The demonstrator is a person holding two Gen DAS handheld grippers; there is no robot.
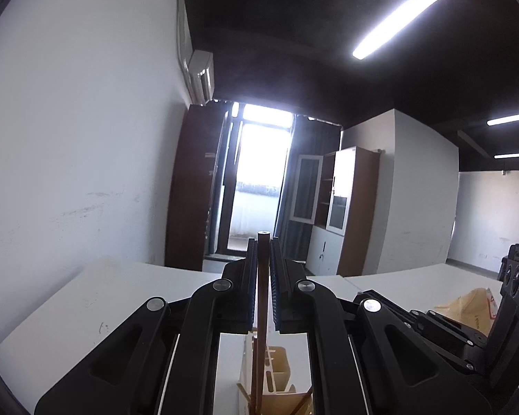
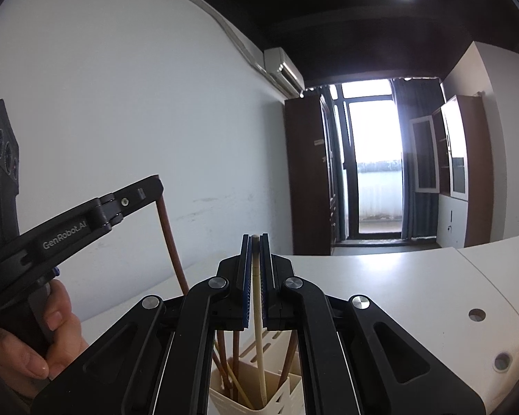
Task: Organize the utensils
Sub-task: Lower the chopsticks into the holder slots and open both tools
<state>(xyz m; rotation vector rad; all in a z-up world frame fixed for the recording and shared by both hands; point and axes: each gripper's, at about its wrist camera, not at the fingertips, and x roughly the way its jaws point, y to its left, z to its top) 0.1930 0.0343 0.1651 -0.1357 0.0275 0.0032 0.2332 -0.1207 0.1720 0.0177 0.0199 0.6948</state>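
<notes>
The left tongs (image 1: 263, 242) are clamped narrow on a brown chopstick (image 1: 262, 297) that hangs upright between their pads, its lower end reaching down toward the cream utensil holder (image 1: 276, 363) at 6 o'clock. The right tongs (image 2: 255, 242) pinch a cream chopstick (image 2: 257, 307) the same way, its tip inside the holder among other sticks. The holder stands on the white desk (image 2: 398, 276). A hand (image 2: 52, 339) grips the left tool at 8 o'clock in the right wrist view.

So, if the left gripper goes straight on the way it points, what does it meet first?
Probably nothing near: beyond the left gripper only the white table passes below, then the far window. Depth is unclear.
</notes>
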